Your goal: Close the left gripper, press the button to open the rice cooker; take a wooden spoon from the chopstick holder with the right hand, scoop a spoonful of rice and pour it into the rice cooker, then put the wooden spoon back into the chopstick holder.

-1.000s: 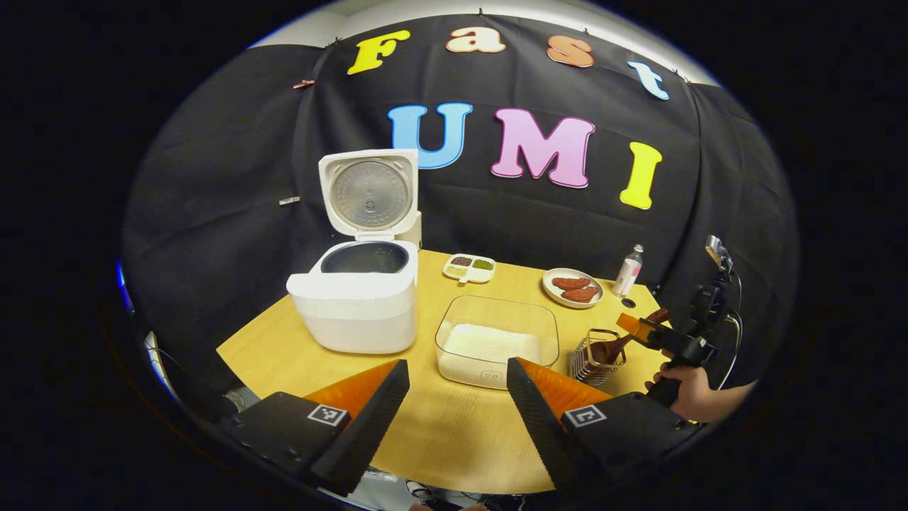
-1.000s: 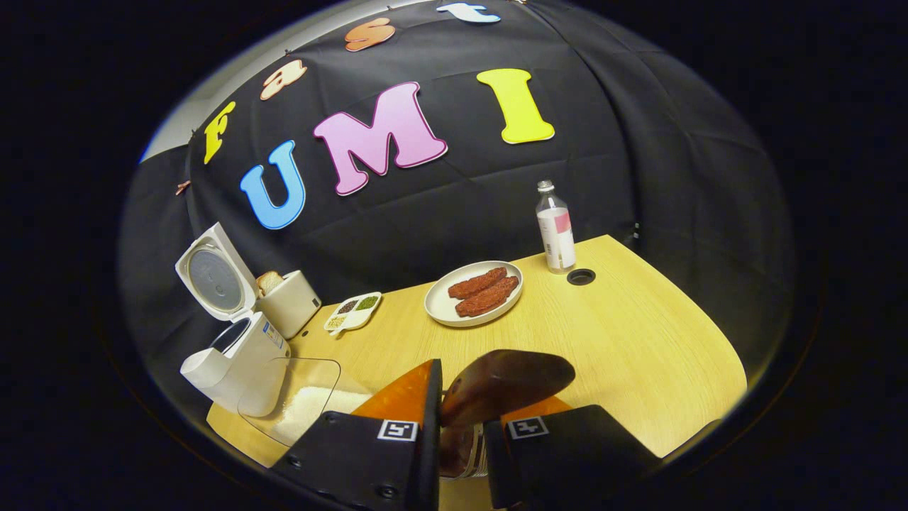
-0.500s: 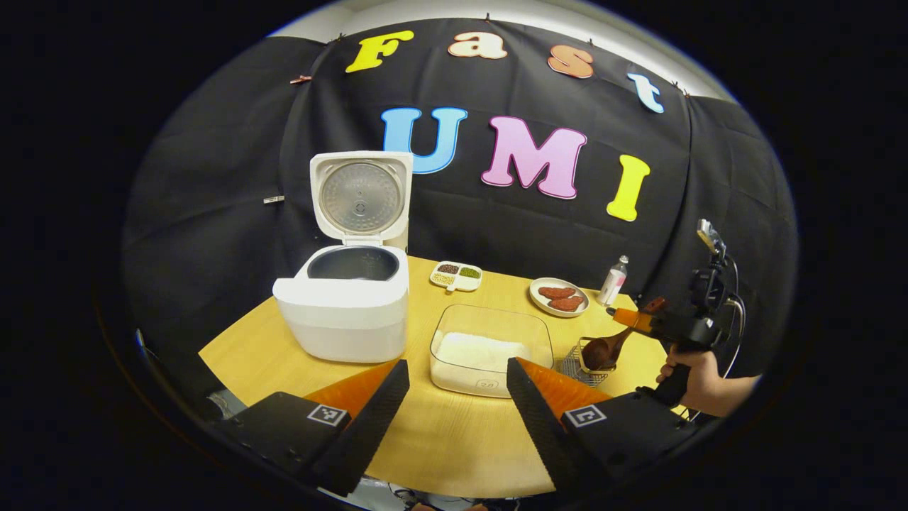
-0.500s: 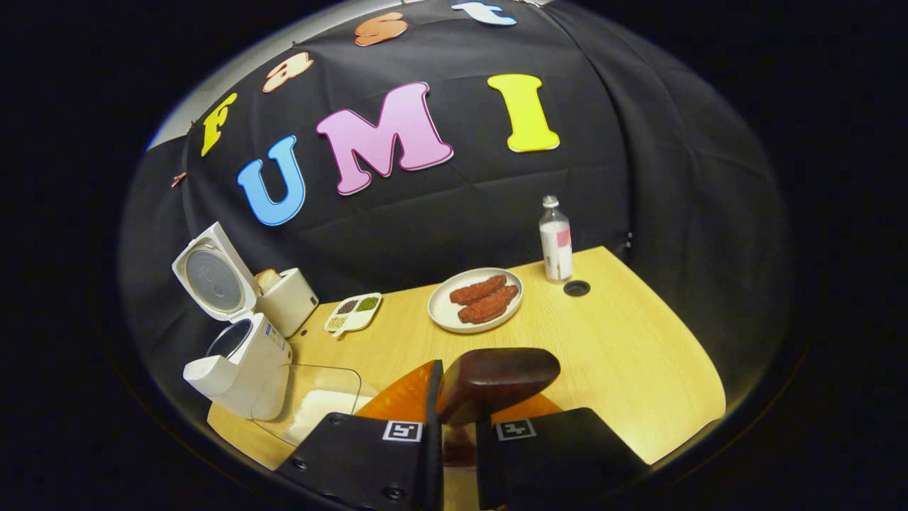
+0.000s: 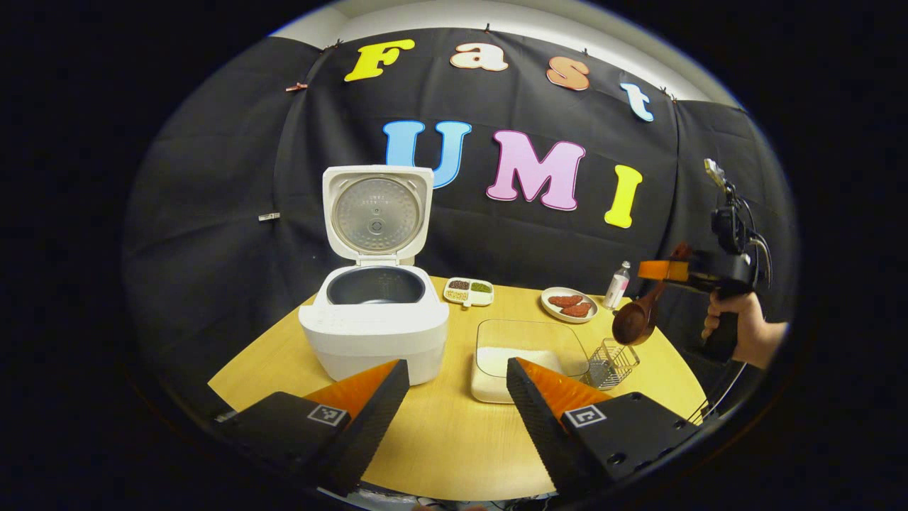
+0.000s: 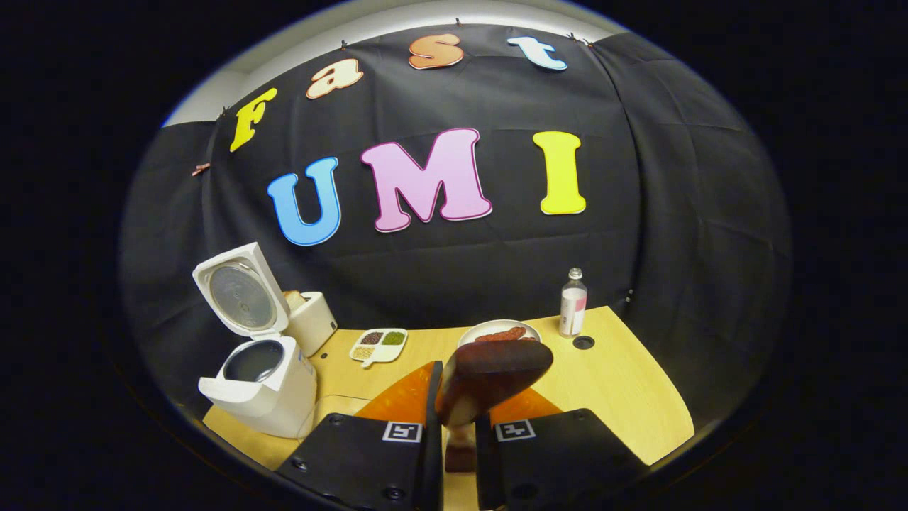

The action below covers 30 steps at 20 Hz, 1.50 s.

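Tabletop [image 5: 440, 440] pale wood, carrying everything. Rice cooker [image 5: 374, 330] stood at its left rear, lid up and upright, dark inner pot exposed, so the button step judged done. Clear container of rice [image 5: 528, 355] sat just right of the cooker, and the wire chopstick holder [image 5: 611, 363] just beside that container's right edge. Further back: a small divided dish [image 5: 468, 291], a plate [image 5: 567, 305] with brown pieces, a bottle [image 5: 617, 284]. Left hand-held gripper [image 5: 457, 387] hovered low over the near edge, fingers spread wide, holding nothing. Right hand-held gripper [image 6: 457, 419] was clamped on the handle of the wooden spoon [image 6: 493, 372]; in the left gripper view the spoon [image 5: 633, 323] hung bowl-down in the air above the holder, clear of its rim, a person's hand [image 5: 738, 330] on the gripper's grip. Scoop not yet begun. Risks as judged: the grip sat near the handle's top end, so the long lever could swing or twist between the fingers when the bowl digs into the rice; a tilted bowl would spill grains on the tabletop during the carry across the container to the pot; a low pass could knock the light holder or the container's wall.
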Motion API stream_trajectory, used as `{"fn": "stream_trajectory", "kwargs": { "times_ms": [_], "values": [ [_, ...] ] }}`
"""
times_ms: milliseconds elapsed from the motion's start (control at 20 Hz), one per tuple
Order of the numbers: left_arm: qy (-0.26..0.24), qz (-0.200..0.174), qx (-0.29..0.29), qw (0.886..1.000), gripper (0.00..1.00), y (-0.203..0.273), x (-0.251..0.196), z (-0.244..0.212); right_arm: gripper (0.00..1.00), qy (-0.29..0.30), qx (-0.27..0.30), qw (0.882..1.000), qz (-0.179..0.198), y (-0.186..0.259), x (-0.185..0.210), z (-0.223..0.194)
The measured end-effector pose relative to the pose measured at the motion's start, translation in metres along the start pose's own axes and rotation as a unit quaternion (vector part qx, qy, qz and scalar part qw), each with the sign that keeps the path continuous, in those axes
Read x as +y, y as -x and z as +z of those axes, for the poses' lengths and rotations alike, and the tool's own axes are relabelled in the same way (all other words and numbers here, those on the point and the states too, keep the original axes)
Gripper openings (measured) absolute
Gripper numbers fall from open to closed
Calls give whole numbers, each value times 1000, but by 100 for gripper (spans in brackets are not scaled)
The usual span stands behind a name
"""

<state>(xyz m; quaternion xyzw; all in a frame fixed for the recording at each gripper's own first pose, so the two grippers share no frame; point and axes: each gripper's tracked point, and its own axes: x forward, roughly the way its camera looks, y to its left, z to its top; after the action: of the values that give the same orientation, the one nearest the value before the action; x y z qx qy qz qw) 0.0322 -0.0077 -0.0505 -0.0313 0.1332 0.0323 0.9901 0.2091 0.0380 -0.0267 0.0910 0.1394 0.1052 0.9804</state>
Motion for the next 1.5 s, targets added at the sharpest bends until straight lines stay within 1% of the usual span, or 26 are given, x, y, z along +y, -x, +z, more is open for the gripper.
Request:
{"fn": "stream_trajectory", "kwargs": {
  "times_ms": [50, 100, 300, 350, 400, 450, 550, 650, 750, 850, 950, 1000, 1100, 1300, 1500],
  "values": [
    [5, -5, 2, 1000, 95, 1, 8, -3, 18, -4, -3, 1000, 8, -1, 14, 1],
    [14, -12, 5, 1000, 95, 1, 14, -5, 22, -5, -3, 1000, 13, -2, 27, 1],
    [37, -20, 17, 999, 95, 0, 43, -15, 22, 12, 6, 999, 39, -18, 75, -17],
    [29, -18, 23, 999, 95, -2, 50, -21, 18, 20, 11, 999, 43, -24, 84, -26],
    [14, -18, 26, 999, 95, -3, 56, -25, 18, 30, 19, 998, 46, -30, 91, -39],
    [-2, -19, 29, 999, 96, -5, 60, -29, 23, 42, 26, 998, 49, -37, 97, -52],
    [-18, -30, 42, 998, 96, -11, 64, -42, 22, 65, 39, 996, 47, -52, 102, -81],
    [-14, -41, 59, 997, 95, -17, 67, -56, 23, 89, 45, 994, 35, -65, 96, -105],
    [-6, -50, 76, 996, 95, -24, 69, -71, 23, 100, 48, 994, 19, -74, 90, -123],
    [-7, -52, 84, 995, 95, -31, 74, -77, 23, 99, 59, 993, 5, -81, 83, -144],
    [-9, -49, 80, 996, 96, -37, 82, -74, 23, 79, 70, 994, -1, -80, 83, -159],
    [-7, -47, 78, 996, 96, -39, 88, -72, 23, 70, 61, 996, -5, -80, 86, -158],
    [6, -45, 76, 996, 95, -41, 95, -71, 23, 61, 63, 996, -11, -75, 92, -163],
    [29, -36, 77, 996, 96, -42, 104, -71, 23, 9, 94, 996, 6, -62, 123, -180],
    [32, -33, 75, 996, 96, -39, 107, -70, 23, -66, 121, 990, 10, -57, 143, -187]
  ]
}}
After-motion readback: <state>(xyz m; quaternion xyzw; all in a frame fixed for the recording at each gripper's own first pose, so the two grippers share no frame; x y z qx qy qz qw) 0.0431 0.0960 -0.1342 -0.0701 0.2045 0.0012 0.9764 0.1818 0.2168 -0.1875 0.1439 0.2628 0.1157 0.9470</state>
